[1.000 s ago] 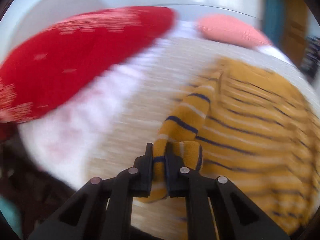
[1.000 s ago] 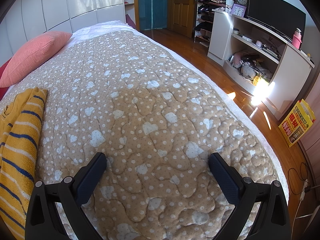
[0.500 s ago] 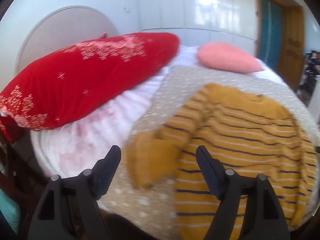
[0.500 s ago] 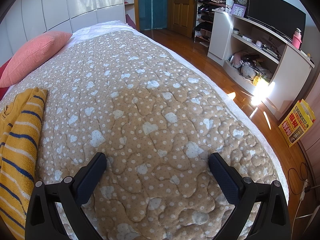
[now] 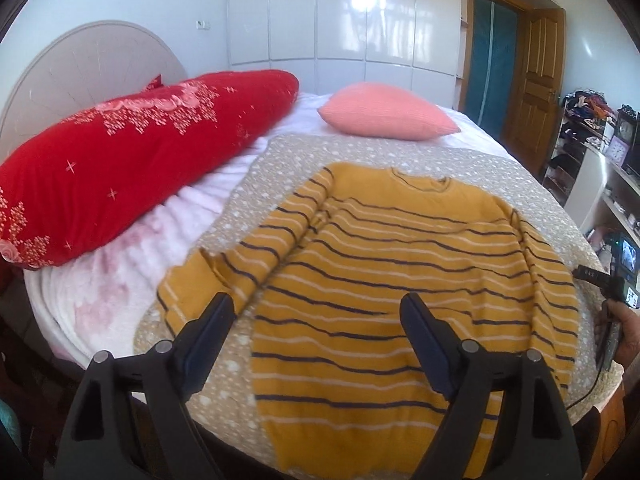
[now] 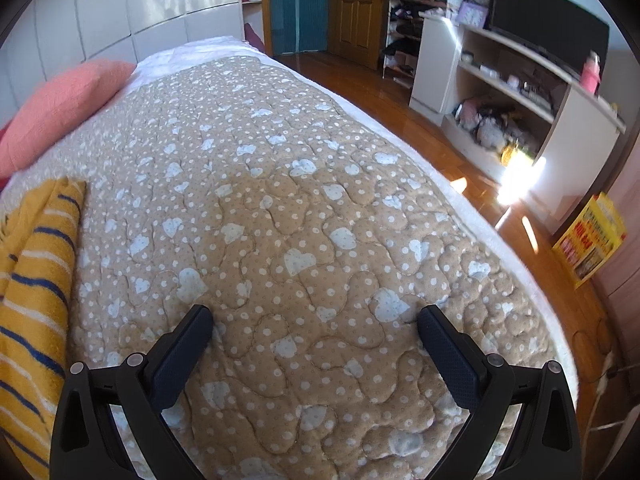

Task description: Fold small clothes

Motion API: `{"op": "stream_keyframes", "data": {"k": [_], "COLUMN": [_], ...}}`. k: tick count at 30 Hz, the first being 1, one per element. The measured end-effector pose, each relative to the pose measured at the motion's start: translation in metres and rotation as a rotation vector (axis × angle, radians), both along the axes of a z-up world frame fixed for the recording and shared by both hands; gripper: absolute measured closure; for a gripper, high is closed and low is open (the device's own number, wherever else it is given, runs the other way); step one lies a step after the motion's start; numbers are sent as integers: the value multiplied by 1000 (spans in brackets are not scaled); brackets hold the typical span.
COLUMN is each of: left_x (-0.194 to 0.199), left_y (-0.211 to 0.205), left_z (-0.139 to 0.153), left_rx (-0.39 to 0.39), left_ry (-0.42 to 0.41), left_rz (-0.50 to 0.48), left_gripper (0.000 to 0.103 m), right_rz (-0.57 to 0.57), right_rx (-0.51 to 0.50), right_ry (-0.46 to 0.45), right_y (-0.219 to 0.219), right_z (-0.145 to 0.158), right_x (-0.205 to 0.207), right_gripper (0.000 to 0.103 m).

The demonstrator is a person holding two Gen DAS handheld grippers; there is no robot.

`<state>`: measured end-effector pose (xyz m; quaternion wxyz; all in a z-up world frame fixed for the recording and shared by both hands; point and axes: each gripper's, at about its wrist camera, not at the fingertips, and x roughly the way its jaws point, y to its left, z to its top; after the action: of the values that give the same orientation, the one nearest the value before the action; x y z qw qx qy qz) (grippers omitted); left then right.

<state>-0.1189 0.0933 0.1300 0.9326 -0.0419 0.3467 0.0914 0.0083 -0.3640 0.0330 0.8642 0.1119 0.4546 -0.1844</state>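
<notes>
Left wrist view puts you above the near edge of a bed covered by a tan quilt (image 5: 472,168) dotted white, with the sweater (image 5: 384,280) spread flat on it right in front of you. Past the quilt's left edge lies a pale pink blanket (image 5: 132,276); a long red pillow (image 5: 132,152) rests on it, and a salmon cushion (image 5: 384,114) sits near the far end of the bed. Behind them stand a rounded headboard (image 5: 80,60), glossy white wardrobe doors (image 5: 340,12) and a wooden door (image 5: 540,80).

The sweater — mustard with dark and white stripes — runs lengthwise away from you, hem nearest, neckline farthest. One sleeve lies out to the left with its cuff end crumpled, the other lies down along the right side.

Your left gripper (image 5: 316,320) hovers over the hem area, its fingers spread wide and holding nothing. Your right gripper (image 6: 316,324) is likewise wide apart and empty, over bare quilt — the sweater's edge shows well to its left. Beyond the bed there are a wood floor (image 6: 404,92), white shelves (image 6: 516,92) and a dark screen (image 6: 548,24).
</notes>
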Motion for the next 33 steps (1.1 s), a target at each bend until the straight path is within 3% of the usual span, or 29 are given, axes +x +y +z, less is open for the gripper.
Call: {"op": "stream_keyframes", "data": {"k": [3, 7, 9, 13, 15, 17, 21, 25, 26, 27, 29, 30, 31, 33], "left_x": [-4, -6, -7, -2, 2, 6, 7, 3, 3, 4, 4, 5, 5, 6], "left_y": [-5, 0, 4, 10, 11, 9, 3, 5, 7, 8, 10, 11, 11, 7], "left_z": [-1, -8, -12, -29, -39, -51, -72, -77, -78, -78, -77, -76, -75, -74], "left_rx": [-4, -12, -30, -84, -126, -169, -189, -204, -210, -215, -226, -231, -232, -229], "left_ry": [0, 17, 28, 71, 93, 117, 179, 194, 195, 195, 193, 191, 189, 189], "left_rz": [-1, 7, 13, 14, 4, -12, -42, -50, -47, -44, -40, -40, -41, -46], "left_gripper": [19, 19, 19, 19, 19, 19, 19, 19, 19, 19, 19, 19, 19, 19], "right_rz": [26, 73, 63, 219, 334, 428, 577, 549, 551, 545, 505, 491, 458, 333], "right_rx": [70, -8, -37, -92, -21, 45, 47, -9, 7, 24, 96, 150, 187, 86], "right_ry": [-12, 65, 67, -126, -258, -311, -206, -73, -28, 23, 26, 7, -14, -34], "right_y": [-7, 7, 24, 100, 143, 175, 242, 264, 257, 251, 223, 209, 192, 160], "right_z": [2, 8, 28, 87, 110, 114, 89, 55, 45, 36, 36, 40, 46, 56], "right_x": [-9, -14, -24, -63, -87, -101, -109, -109, -109, -104, -104, -105, -107, -109], "right_gripper": [0, 1, 20, 20, 12, 11, 16, 19, 30, 55, 80, 88, 90, 91]}}
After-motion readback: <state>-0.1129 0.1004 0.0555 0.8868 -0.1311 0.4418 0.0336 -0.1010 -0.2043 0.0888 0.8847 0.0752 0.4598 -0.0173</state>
